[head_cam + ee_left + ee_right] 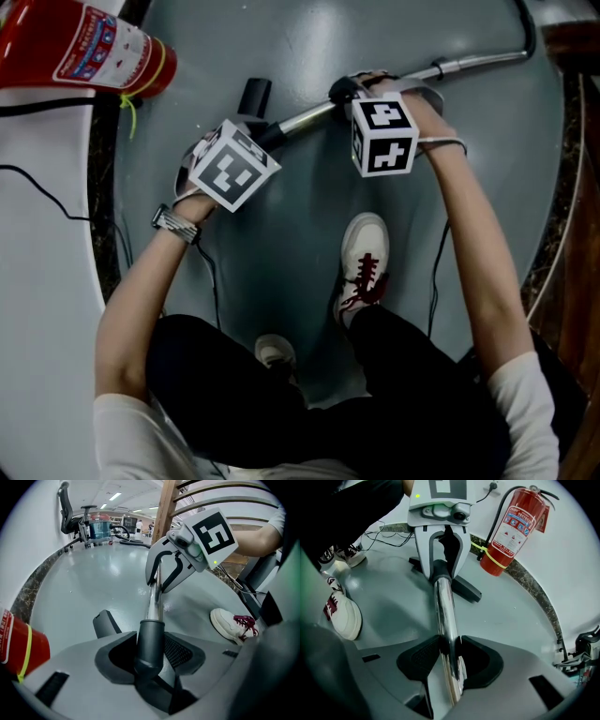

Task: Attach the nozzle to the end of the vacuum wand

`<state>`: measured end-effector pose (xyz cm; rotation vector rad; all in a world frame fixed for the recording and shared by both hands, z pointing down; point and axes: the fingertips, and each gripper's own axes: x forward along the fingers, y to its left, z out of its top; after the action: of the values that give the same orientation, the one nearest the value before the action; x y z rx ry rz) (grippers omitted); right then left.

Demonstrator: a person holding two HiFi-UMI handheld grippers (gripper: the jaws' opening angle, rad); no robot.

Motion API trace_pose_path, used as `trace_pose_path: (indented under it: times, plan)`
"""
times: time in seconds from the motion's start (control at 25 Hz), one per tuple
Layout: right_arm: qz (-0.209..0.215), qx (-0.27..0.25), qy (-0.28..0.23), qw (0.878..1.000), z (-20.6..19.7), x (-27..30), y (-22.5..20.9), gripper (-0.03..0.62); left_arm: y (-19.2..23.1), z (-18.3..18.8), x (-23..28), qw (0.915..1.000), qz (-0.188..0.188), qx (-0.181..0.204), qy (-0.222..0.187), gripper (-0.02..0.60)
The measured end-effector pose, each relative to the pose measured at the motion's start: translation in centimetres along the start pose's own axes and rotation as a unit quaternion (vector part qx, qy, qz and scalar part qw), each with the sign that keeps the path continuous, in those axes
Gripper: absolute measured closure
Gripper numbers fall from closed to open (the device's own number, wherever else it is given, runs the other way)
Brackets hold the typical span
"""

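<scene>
- Dark grey plastic fills the left tongs [151, 660]: they stand wide but are closed on the nozzle [150, 639], a round sleeve whose upper mouth sits over the end of the tube.
- Chrome runs through the right tongs [449, 660], whose ribbed pads are clamped on both sides of the wand [444, 606], a little way along from the joint.
- The nozzle therefore lies left of centre in the head view, low over the floor [300, 244], in line with the wand that slants to the upper right.
- We judge the wand stiff, polished and likely to slip or twist in the pads. Holding it close to the joint, as now, limits its leverage.
- The nozzle looks light and rigid. Its thick collar seems the safest place to squeeze while we push it straight on.
- Only the gripper views show the pads, since the marker cubes cover them from above.
- Only the head view shows the wand's far bend at the upper right and the shoe [364, 253] below centre.
- The right gripper view shows the fire extinguisher [513, 527] upright at the upper right.
- A black piece [255, 94] sits just beyond the left tongs. We cannot tell whether it joins the nozzle.
</scene>
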<state>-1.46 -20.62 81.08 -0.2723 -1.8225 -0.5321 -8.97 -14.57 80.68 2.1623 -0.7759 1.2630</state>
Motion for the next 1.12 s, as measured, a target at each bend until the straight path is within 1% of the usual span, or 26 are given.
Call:
trace_pose_path:
  times: [0.36,0.6,0.88,1.12]
  plan:
    - [-0.003,-0.011,0.003,1.0,0.0,0.1,0.3,0.437,-0.7,0.1,0.4,0.9997,0.003,0.023,0.006,0.403]
    - [-0.001,-0.02,0.011,1.0,-0.2,0.2,0.7,0.439,-1.2,-0.4,0.8,0.9977,0.014,0.049,0.045,0.407]
    - [-0.011,-0.019,0.0,1.0,0.3,0.2,0.4,0.439,-1.1,0.0,0.6,0.9979,0.014,0.057,0.028,0.408]
    - [-0.005,-0.023,-0.001,1.0,0.3,0.4,1.0,0.439,-1.6,-0.1,0.9,0.9969,0.01,0.074,0.025,0.41]
